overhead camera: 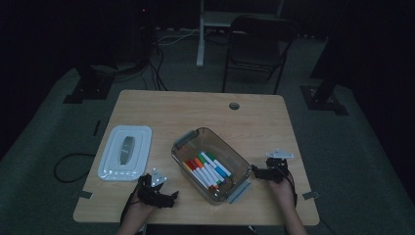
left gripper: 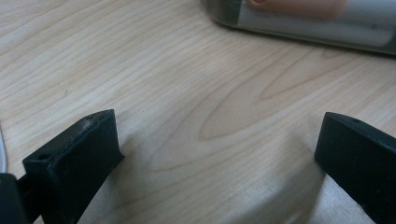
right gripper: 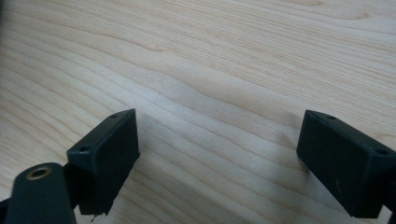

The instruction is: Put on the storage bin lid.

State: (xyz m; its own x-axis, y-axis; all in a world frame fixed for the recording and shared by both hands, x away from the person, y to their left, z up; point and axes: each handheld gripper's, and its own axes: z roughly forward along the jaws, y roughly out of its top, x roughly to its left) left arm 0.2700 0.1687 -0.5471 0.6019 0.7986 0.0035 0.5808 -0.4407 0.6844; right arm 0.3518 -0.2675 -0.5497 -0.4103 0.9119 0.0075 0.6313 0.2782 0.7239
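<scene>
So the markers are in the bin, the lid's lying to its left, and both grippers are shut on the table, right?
Not quite: both grippers are open. The left gripper and right gripper show jaws wide apart over bare table in their own views. The rest holds in the high view: the markers are in the bin, and the lid lies to its left.

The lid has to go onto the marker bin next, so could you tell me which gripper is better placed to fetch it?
Probably the left gripper: open, and close to the lid. The right gripper is across the bin.
</scene>
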